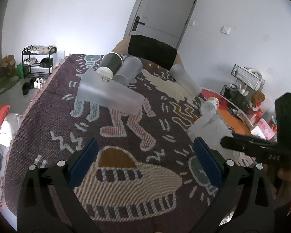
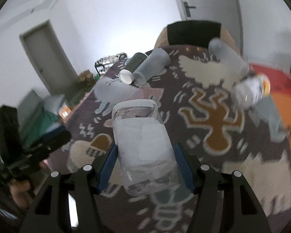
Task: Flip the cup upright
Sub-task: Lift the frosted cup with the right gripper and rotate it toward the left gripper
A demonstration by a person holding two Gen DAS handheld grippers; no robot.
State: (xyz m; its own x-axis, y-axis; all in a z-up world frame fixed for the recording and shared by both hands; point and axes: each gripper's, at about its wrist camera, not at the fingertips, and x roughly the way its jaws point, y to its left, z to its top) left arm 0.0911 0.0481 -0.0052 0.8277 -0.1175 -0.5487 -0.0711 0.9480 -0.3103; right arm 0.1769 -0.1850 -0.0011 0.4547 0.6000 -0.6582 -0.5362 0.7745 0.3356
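Our right gripper (image 2: 145, 165) pinched the clear taped plastic cup (image 2: 143, 147) between blue pads over the patterned woven blanket (image 2: 213, 126), our left gripper (image 1: 145, 163) spread wide and empty, frosted tumbler (image 1: 108, 93) lying at twelve o'clock, dark paper cup (image 1: 109, 63) beyond.

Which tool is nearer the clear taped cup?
Right. The right tool straddles the clear taped cup, fingers on either side. The left tool hangs open over the rug, off to the cup's left.

The left gripper (image 1: 145, 163) hovers with jaws spread wide and empty; the right gripper (image 2: 145, 167) clamps a clear cup (image 2: 143, 145).
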